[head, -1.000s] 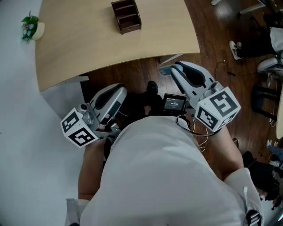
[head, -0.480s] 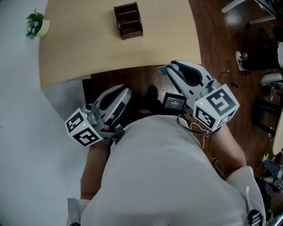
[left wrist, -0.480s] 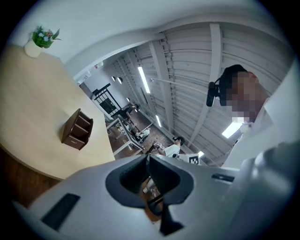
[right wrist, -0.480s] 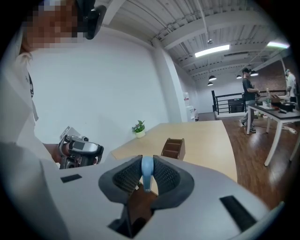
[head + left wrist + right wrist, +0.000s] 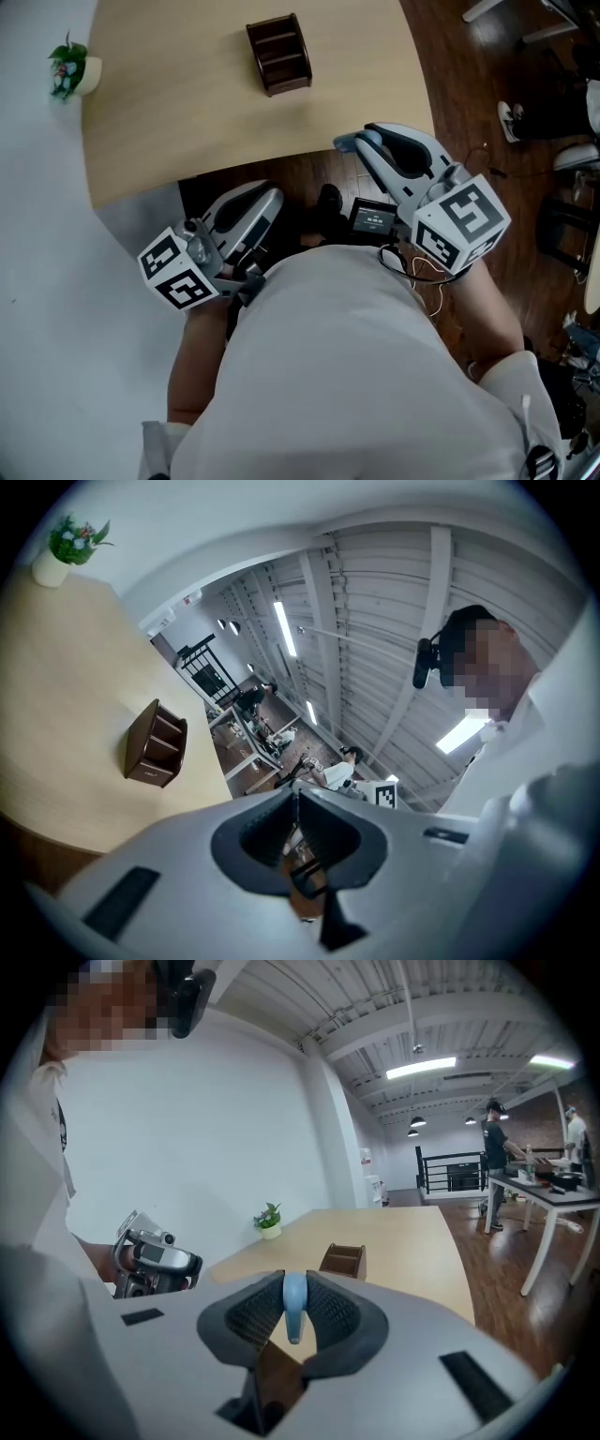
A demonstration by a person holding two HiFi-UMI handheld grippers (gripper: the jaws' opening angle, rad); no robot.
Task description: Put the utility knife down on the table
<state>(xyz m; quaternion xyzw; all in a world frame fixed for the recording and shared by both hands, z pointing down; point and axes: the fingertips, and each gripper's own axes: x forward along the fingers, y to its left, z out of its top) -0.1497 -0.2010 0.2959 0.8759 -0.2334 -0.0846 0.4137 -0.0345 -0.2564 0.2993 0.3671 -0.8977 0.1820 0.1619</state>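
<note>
- Right gripper (image 5: 293, 1290): fingers (image 5: 330, 1312) nearly closed, clamped on the utility knife (image 5: 293, 1305) — a pale blue strip seen edge-on, upright between them.
- Key relation: the counter (image 5: 187, 122) lies ahead of and below the right gripper. Its near edge is just beside the tip, so the knife is held in the air, off the surface. Judgement: reach forward, then lower.
- Left gripper (image 5: 293, 803): fingers pressed together, nothing between. It sits farther from the counter edge than the right.
- Head view gives only a blue sliver at the right tip — long axis unsettled. The right gripper view alone shows the grip, with the wooden organizer (image 5: 343, 1260) beyond.
</note>
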